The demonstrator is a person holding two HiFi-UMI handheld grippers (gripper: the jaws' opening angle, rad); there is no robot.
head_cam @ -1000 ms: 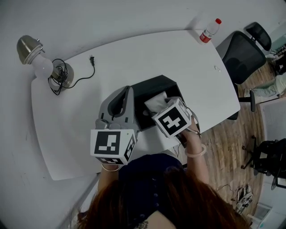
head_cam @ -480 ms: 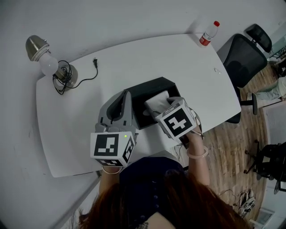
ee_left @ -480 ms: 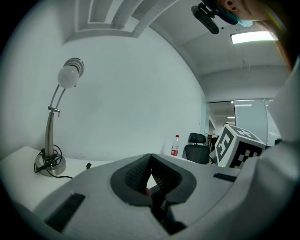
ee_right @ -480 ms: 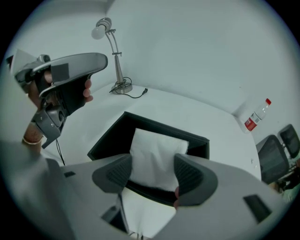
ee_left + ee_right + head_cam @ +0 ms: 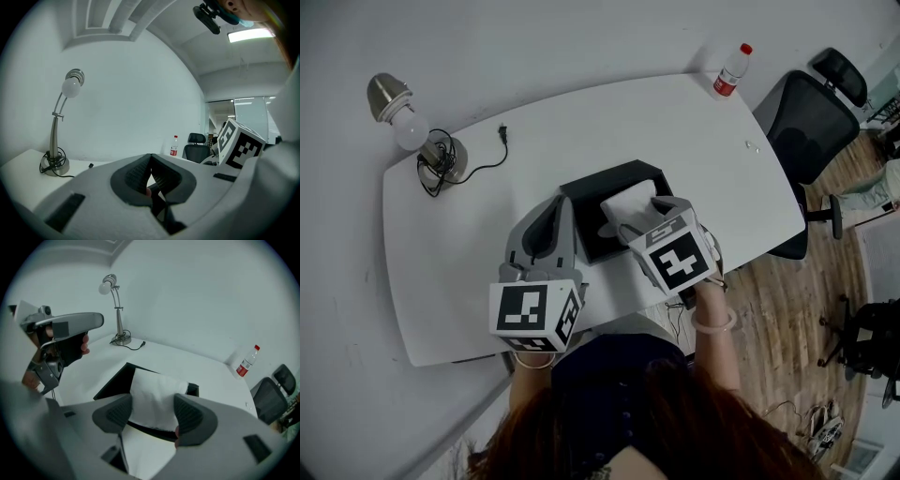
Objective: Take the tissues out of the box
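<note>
A black tissue box (image 5: 591, 192) lies on the white table (image 5: 694, 131) with a white tissue (image 5: 626, 199) standing up out of its slot. My right gripper (image 5: 623, 228) hovers at the box's near right side. In the right gripper view its jaws stand wide and open (image 5: 151, 416), with the tissue (image 5: 152, 392) upright between them and the box (image 5: 112, 383) beneath. My left gripper (image 5: 560, 204) rests beside the box's left end. In the left gripper view it is shut (image 5: 150, 161) with nothing between the pads.
A desk lamp (image 5: 401, 117) with a coiled cable and loose plug (image 5: 502, 134) stands at the table's far left. A red-labelled bottle (image 5: 731, 70) stands at the far right corner. A black office chair (image 5: 811, 117) sits beyond the right edge.
The head view has shifted a little. Both grippers stay by the box, and the right gripper's jaws stay wide around the tissue.
</note>
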